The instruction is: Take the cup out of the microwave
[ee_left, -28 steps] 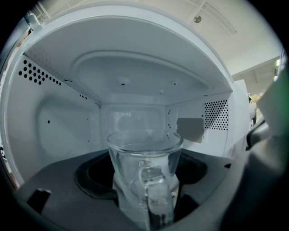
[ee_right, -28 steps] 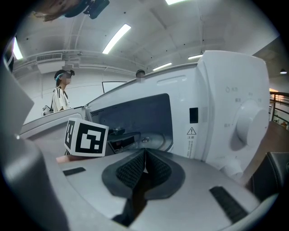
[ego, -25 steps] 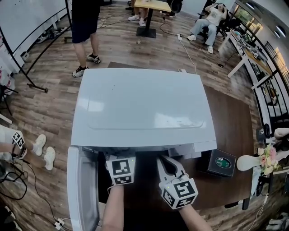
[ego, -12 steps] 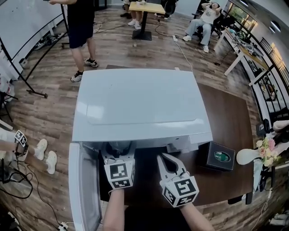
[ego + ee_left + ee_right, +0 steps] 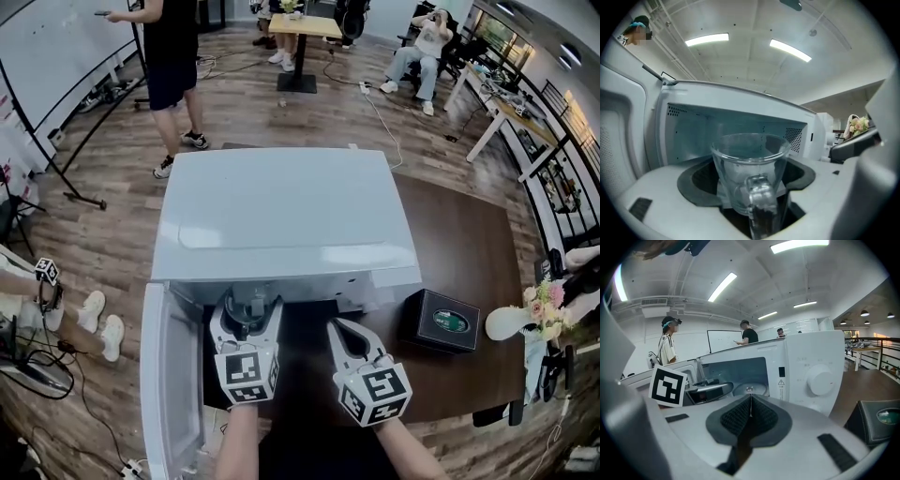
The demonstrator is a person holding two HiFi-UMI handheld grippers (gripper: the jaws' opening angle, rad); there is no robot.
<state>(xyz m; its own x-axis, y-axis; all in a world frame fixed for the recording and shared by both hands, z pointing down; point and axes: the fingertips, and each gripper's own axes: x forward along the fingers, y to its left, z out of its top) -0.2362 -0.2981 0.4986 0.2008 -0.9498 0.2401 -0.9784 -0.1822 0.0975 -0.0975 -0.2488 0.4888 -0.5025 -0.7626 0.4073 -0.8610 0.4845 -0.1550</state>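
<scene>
At 6 o'clock of the white box-shaped microwave: left gripper, fingers clamped on the clear glass handled cup. The cup is upright at the mouth of the cavity. Its handle is turned toward the person and lies in the gap between the fingers, likely so the pads press the round wall rather than the handle. The white microwave door stands open at 9 o'clock, so the way out is free. The right gripper hangs empty at 5 o'clock of the opening, fingers shut pad to pad, probably kept aside to give the left one room.

Head view: layout only. It shows the dark brown worktop and a black box with green emblem at 3 o'clock of the right gripper; the cup is a mere grey rim.
Left gripper view: the glass itself, seemingly empty, with the cavity behind.
Right gripper view: the round glass turntable lies bare, which the other views hide.
Whether the cup's base has passed the sill cannot be told.
</scene>
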